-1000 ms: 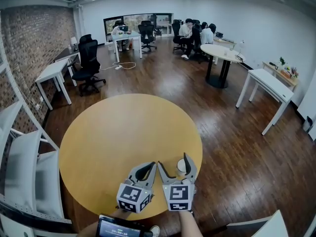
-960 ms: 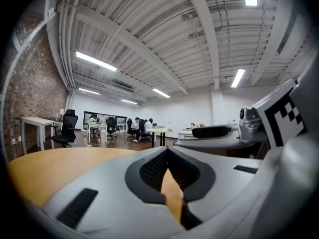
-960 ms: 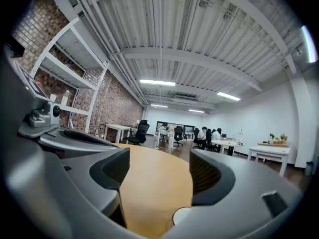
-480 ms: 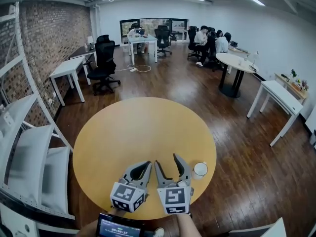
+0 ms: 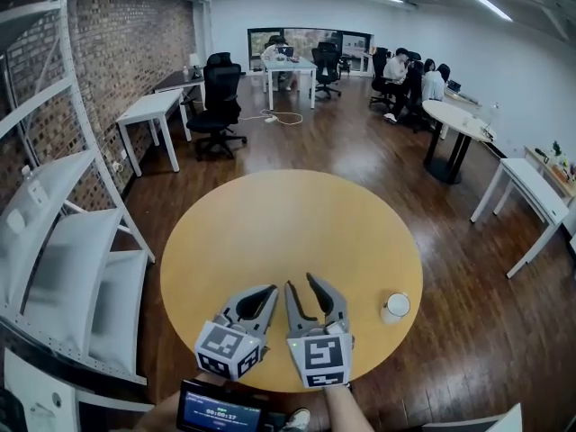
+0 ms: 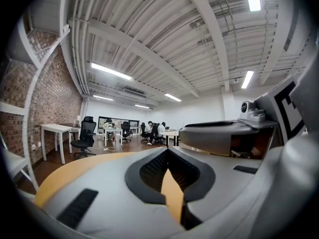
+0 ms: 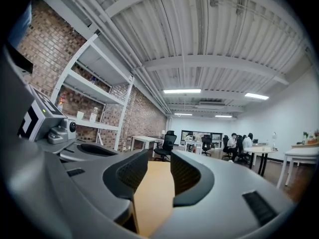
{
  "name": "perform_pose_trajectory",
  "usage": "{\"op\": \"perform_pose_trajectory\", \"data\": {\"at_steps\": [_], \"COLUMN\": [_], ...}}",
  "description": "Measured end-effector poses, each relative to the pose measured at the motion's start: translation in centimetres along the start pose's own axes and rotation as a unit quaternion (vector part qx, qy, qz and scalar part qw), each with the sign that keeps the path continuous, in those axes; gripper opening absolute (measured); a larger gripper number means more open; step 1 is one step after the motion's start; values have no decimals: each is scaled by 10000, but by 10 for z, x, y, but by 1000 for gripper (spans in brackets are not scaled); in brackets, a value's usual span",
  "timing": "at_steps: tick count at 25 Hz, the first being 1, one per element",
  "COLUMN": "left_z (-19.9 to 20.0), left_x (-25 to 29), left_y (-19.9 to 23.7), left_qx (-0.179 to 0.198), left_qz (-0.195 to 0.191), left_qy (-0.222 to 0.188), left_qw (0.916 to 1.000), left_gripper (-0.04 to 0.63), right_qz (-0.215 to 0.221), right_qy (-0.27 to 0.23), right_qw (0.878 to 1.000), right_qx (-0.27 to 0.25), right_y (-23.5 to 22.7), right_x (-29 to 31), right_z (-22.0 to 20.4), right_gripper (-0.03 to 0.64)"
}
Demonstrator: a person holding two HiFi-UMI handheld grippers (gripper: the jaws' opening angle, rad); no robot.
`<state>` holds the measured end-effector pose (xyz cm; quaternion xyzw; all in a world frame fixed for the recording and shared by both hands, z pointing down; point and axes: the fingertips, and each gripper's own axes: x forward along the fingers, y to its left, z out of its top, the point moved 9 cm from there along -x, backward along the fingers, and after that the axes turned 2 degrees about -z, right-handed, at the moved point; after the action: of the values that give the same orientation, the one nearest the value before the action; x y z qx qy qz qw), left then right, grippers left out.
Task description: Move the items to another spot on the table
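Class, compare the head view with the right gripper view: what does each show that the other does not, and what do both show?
Only the head view: the white cup near the right edge of the round yellow table, apart from both grippers. Only the right gripper view: small containers on a shelf by the brick wall. Both: that table, the left gripper, and the right gripper, whose jaws have just been closing with only bare table between them.

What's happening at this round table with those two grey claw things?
A person holds a gripper in each hand over the near edge of the yellow table. Both are empty: the left gripper is shut, the right gripper has just been closing its jaws, a gap left. A white cup stands apart by the table's right edge.
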<state>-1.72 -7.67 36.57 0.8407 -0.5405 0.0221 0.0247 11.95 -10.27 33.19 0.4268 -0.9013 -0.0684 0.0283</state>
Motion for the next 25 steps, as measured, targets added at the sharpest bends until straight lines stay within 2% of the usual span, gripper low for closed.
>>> {"op": "perform_pose_trajectory", "data": {"at_steps": [7, 11, 13, 16, 21, 25], "left_z": [2, 6, 8, 10, 12, 11], "left_x": [-32, -46, -52, -58, -62, -61], "left_y": [35, 45, 50, 57, 62, 66], "left_qx": [7, -18, -2, -15, -12, -9], "left_qz": [297, 296, 336, 414, 436, 416], "left_qy": [-5, 19, -17, -71, -102, -85], "left_qw": [9996, 9996, 9994, 9991, 9990, 9991], "left_gripper": [5, 5, 5, 5, 5, 5], "right_qz": [454, 617, 700, 775, 837, 774], "right_qy": [-40, -112, -149, -209, -156, -229], "right_qw": [9987, 9975, 9966, 9959, 9946, 9954], "right_qx": [218, 326, 401, 424, 596, 522], "right_y": [44, 60, 66, 74, 81, 80], "right_x": [21, 28, 31, 35, 36, 39], "right_z": [9, 16, 20, 23, 29, 28], "right_gripper": [87, 74, 45, 4, 0, 0]}}
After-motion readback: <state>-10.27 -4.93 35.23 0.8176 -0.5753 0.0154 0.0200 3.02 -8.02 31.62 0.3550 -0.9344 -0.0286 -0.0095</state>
